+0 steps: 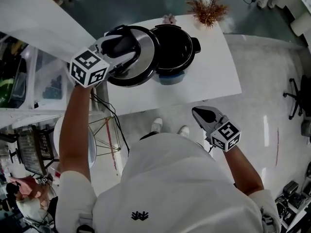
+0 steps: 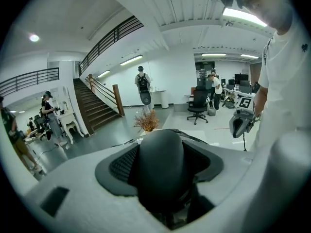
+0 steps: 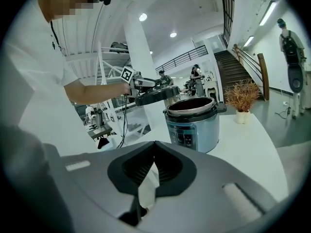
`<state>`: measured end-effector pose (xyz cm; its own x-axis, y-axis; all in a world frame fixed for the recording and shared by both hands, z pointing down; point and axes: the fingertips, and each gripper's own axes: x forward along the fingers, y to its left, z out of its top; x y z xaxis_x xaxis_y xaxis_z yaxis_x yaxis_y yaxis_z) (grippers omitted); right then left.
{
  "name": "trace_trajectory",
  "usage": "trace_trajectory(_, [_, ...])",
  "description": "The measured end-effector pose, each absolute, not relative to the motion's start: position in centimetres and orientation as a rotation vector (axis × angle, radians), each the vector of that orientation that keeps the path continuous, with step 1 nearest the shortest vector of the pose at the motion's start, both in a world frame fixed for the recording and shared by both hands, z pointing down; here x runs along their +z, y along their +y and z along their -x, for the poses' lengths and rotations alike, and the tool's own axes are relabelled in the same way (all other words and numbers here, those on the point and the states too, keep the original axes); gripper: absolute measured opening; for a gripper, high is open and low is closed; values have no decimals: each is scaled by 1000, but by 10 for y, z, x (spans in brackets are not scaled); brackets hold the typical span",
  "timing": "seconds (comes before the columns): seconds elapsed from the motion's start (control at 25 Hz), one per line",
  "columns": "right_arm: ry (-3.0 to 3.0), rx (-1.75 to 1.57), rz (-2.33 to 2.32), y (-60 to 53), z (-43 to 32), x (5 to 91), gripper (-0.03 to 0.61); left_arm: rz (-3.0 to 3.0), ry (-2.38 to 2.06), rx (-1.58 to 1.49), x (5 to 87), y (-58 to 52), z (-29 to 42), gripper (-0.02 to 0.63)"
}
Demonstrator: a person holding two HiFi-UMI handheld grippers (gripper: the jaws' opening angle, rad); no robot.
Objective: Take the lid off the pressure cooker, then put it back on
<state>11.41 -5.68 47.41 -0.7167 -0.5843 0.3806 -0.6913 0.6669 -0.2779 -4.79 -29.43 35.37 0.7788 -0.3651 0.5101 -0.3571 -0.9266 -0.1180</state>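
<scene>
The steel pressure-cooker lid (image 1: pixel 142 62) hangs tilted in the air just left of the cooker, overlapping its left rim. My left gripper (image 1: pixel 119 50) is shut on the lid's black handle (image 2: pixel 160 164), which fills the space between its jaws. The open light-blue cooker (image 1: pixel 176 50) stands on the white table (image 1: pixel 214 76), its dark inner pot exposed; the right gripper view shows the cooker (image 3: pixel 192 123) with the lid (image 3: pixel 155 95) beside its top. My right gripper (image 1: pixel 200 113) hovers off the table's near edge by my body, jaws together and holding nothing.
A dried plant in a small pot (image 1: pixel 208 8) stands at the table's far corner. A black cable (image 1: pixel 109 110) hangs off the table's left side. Shelving with bins (image 1: pixel 29 76) stands to the left, an office chair (image 1: pixel 299 96) to the right.
</scene>
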Motion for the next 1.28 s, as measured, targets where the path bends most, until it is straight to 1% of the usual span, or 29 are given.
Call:
trace_trajectory(0.56, [-2676,557,-792,-58,-85,476,14,2934,884,-861,358,-258,122,291])
trace_trajectory(0.96, [-2682,534,-724,-58,-68,478,14,2932,1012,-872,388,-233,155,291])
trace_trajectory(1.28, [-2665,527,-731,-60,-61,477,14,2954,1058,-889,430,-224,165,291])
